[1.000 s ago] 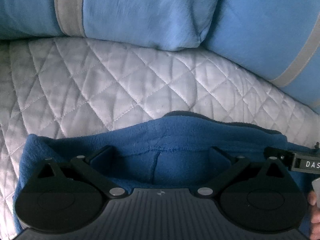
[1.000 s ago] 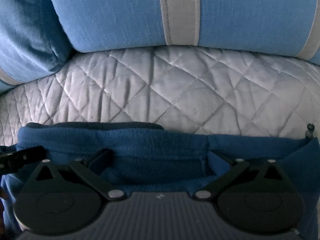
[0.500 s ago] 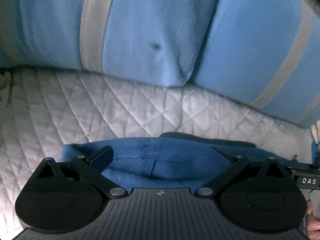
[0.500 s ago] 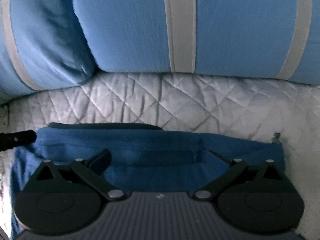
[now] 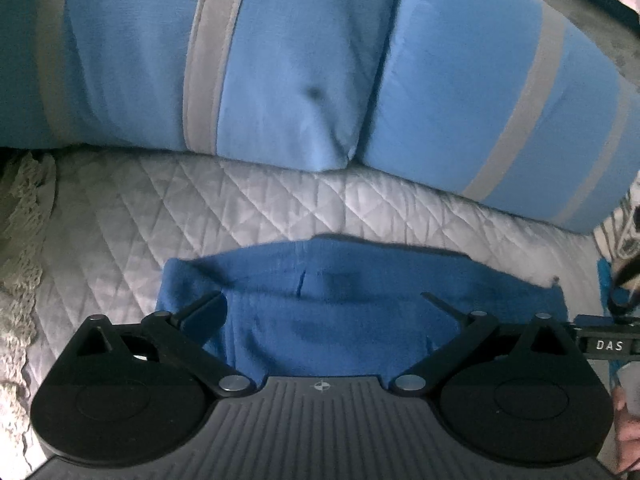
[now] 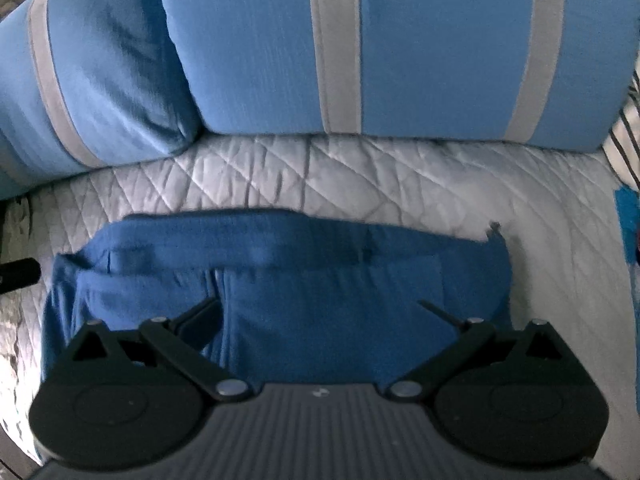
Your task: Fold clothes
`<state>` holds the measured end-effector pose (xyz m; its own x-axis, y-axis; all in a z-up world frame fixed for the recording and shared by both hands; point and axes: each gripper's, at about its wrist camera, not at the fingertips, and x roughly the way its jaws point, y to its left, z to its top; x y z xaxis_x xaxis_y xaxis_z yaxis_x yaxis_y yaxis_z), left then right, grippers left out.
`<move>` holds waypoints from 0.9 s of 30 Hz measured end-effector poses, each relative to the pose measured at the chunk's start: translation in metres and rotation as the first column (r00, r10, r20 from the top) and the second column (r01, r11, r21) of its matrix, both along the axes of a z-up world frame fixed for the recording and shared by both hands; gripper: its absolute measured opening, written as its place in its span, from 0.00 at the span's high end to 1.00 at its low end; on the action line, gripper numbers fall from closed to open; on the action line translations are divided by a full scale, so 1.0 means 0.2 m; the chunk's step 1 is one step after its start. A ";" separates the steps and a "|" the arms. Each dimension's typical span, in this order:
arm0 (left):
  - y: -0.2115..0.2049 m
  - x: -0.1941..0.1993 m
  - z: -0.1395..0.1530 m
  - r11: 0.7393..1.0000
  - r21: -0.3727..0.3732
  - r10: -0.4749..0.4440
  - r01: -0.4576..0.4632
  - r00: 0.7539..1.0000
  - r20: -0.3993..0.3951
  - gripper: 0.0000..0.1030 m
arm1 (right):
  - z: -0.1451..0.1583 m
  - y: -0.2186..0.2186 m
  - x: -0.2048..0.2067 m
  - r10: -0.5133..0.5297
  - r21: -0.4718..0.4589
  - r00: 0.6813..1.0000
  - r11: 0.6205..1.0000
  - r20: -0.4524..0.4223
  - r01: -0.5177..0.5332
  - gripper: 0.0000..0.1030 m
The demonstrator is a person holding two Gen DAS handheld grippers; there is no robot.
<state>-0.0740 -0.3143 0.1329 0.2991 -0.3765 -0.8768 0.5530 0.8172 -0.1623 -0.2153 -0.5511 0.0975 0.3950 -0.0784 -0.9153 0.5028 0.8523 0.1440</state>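
Looking along the left gripper (image 5: 322,304): fingers spread wide, dark blue fleece garment (image 5: 340,312) lying flat between and under them, nothing pinched, though whether the fingertips (image 5: 208,308) press into the cloth cannot be told. Folded, with a straight edge on the far side and a short seam showing just ahead of the gap. Beyond that edge, white quilted cover (image 5: 240,200) stretching away, and past it two light blue cushions (image 5: 288,72) with grey stripes, standing side by side and touching. Off to the left, a fringed pale cloth (image 5: 20,240) hanging over the cover's side. At the right edge, the black tip of the other tool, marked with letters, and a sliver of a hand (image 5: 626,412) behind it. Looking along the right gripper (image 6: 318,308): fingers likewise set wide apart, gripping nothing, the same garment (image 6: 320,300) spread beneath and ahead, reaching further to the left than to the right. A small zip pull (image 6: 495,227) sticking up at the far right corner of the cloth. Further ahead, quilted cover (image 6: 400,176) again, then the striped cushions (image 6: 420,48) propped upright against each other. Far left, a black rod-like piece (image 6: 18,270), just beside the garment's left edge. Both views soft with blur.
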 end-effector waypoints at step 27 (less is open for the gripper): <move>0.43 -0.23 -0.08 0.995 -0.064 -0.079 0.075 0.995 -0.067 0.00 | -0.03 0.09 -0.49 0.063 -0.022 0.998 0.998 0.013 -0.063 0.00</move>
<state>-0.1200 -0.2276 0.1172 0.2066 -0.4500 -0.8688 0.5994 0.7601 -0.2511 -0.3126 -0.5333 0.0909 0.4125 -0.0722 -0.9081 0.4458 0.8853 0.1321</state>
